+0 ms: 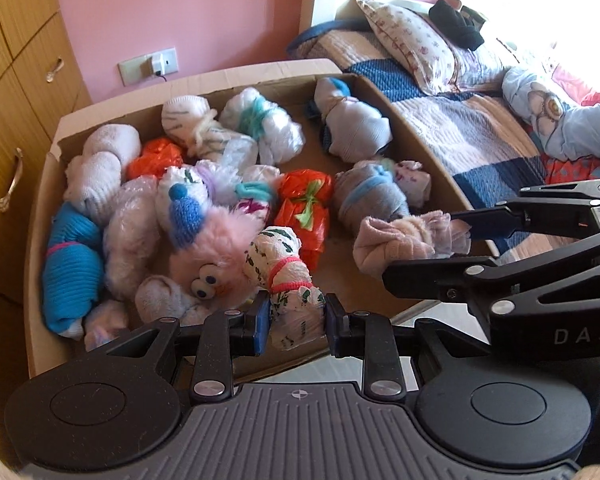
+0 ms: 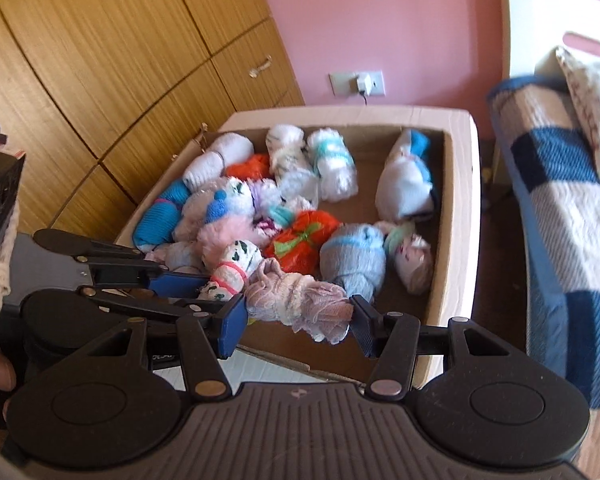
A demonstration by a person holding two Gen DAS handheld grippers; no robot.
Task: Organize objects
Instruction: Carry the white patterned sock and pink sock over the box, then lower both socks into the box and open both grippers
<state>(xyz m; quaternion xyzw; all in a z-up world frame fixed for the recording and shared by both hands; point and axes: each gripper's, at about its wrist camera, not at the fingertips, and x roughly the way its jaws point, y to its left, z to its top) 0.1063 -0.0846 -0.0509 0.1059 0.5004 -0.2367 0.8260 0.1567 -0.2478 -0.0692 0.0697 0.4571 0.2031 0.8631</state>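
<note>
L gripper (image 1: 296,322) is clamped on a white green-print bundle (image 1: 284,276), its long axis running fwd from the jaws. R gripper (image 2: 298,316) grips a pink bundle (image 2: 296,296) lying crosswise between its pads. Both hang over the near edge of the box (image 2: 458,200); free floor lies ahead-right of R, so R is nearer

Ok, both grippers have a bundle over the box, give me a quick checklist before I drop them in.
1. Left gripper clamped on the white green-print bundle: ok.
2. Right gripper clamped on the pink bundle: ok.
3. Both bundles over the cardboard box: ok, near its front edge.
4. Bare box floor ahead of the pink bundle: ok.
5. Free spot below the white bundle: cannot tell, pink plush toy crowds it.
</note>
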